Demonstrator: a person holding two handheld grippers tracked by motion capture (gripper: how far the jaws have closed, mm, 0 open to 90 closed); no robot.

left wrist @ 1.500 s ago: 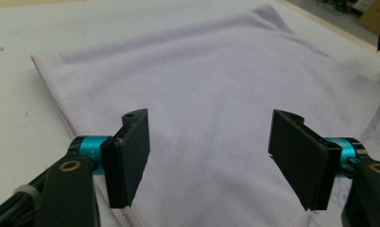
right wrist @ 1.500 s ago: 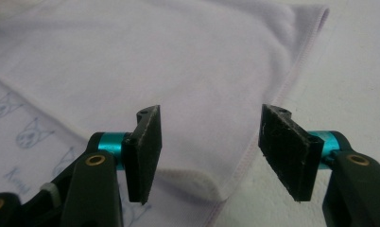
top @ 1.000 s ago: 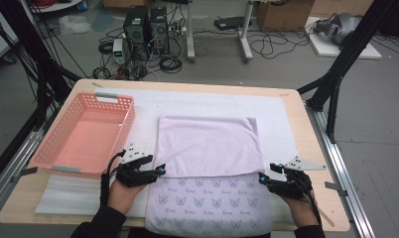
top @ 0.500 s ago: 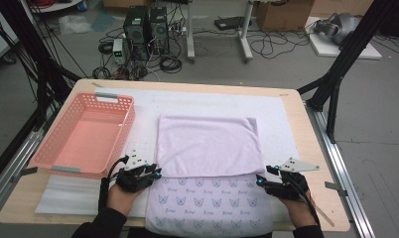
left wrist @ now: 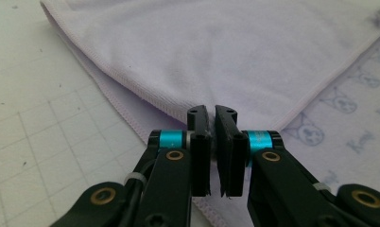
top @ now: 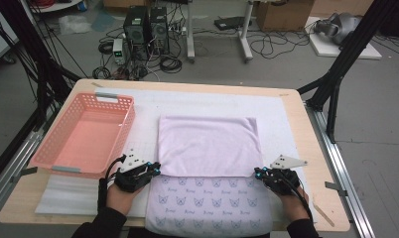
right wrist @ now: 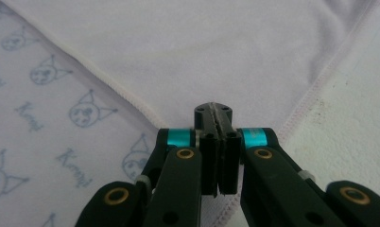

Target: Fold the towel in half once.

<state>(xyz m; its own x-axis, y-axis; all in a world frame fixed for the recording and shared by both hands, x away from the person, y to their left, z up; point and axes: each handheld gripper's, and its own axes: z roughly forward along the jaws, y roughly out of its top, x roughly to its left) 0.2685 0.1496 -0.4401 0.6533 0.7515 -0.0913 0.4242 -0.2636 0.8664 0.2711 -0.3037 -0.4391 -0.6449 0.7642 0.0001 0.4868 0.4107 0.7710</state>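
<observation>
I'm holding both tongs at the near corners of the folded flap of the lilac towel [top: 210,148]. Left tongs [top: 155,168] have just been closing and are now pinching the flap's left corner edge; in the left gripper view [left wrist: 216,116] the hem runs right into the pressed-together jaws. Right tongs [top: 258,172] have just been closing too, clamped tight on the right corner, hem disappearing between the jaws in the right gripper view [right wrist: 213,111].

Key relation: the folded flap is lying directly ahead of both tongs, away from me, its long axis running left to right between the two grips. The printed single layer is lying under and behind the tongs, hanging toward the bench's near edge. Both hands are equally near, one per corner, so I'm judging the next fold as a symmetric two-hand lift.

Towel is sitting on a white gridded mat [top: 287,129] on the wooden bench [top: 326,198]. Pink basket [top: 83,136] is standing empty just left of the towel. Floor beyond is cluttered with computer towers [top: 145,25] and cables.
</observation>
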